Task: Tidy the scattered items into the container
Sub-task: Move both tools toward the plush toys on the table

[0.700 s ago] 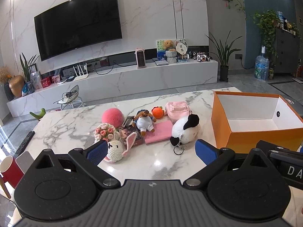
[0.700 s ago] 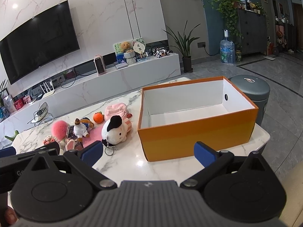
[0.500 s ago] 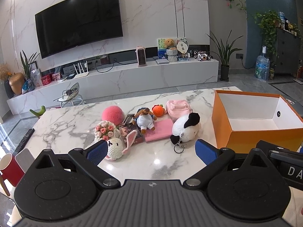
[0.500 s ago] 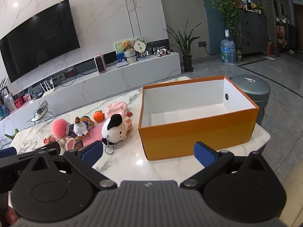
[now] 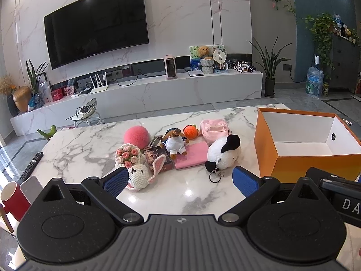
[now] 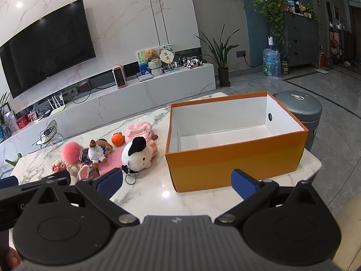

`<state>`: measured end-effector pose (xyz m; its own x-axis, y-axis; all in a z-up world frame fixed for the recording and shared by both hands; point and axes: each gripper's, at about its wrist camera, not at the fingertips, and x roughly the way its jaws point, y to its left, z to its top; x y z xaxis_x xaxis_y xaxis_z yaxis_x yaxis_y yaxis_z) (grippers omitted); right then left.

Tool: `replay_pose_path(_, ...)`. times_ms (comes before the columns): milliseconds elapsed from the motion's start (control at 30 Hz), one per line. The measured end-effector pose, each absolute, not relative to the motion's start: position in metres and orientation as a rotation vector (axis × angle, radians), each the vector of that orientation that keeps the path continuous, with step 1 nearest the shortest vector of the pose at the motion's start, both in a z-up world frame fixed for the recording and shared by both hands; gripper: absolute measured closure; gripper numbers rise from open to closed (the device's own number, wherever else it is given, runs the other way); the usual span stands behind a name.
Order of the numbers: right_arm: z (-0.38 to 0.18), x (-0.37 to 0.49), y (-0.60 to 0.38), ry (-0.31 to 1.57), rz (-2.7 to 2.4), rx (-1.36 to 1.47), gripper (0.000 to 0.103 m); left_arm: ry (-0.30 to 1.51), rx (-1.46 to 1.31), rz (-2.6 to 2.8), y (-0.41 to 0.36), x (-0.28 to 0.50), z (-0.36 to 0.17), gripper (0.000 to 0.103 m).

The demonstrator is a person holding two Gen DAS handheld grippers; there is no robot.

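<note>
An empty orange box (image 5: 311, 164) (image 6: 234, 158) with a white inside stands on the right of the marble table (image 5: 74, 151). Left of it lies a cluster of toys: a black-and-white plush with a key ring (image 5: 222, 154) (image 6: 137, 154), a crochet bunny (image 5: 141, 174), a crochet bouquet (image 5: 127, 154), a pink pom-pom (image 5: 136, 136), a small bear doll (image 5: 174, 143), an orange ball (image 5: 190, 132), a pink pouch (image 5: 214, 128) and a pink pad (image 5: 191, 154). My left gripper (image 5: 179, 179) is open and empty, near the table's front edge. My right gripper (image 6: 177, 180) is open and empty before the box.
A remote (image 5: 30, 168), a phone (image 5: 31, 189) and a red cup (image 5: 12, 201) sit at the table's left edge. A grey bin (image 6: 302, 113) stands beyond the box. A TV console (image 5: 144, 94) lines the far wall.
Both grippers have drifted back and up slightly, so the toys and box sit a little lower in view. Nothing on the table has moved.
</note>
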<state>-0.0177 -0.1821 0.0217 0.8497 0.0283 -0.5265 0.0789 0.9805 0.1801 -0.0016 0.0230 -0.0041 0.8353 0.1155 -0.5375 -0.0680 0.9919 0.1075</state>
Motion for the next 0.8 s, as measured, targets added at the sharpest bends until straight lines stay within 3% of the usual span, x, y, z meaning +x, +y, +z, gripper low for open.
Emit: replay_pose_path(800,0.009,0.002,-0.166,0.586,0.011,0.158,0.0,0.619,0.025,0.101,0.044,0.01,-0.022,0.0)
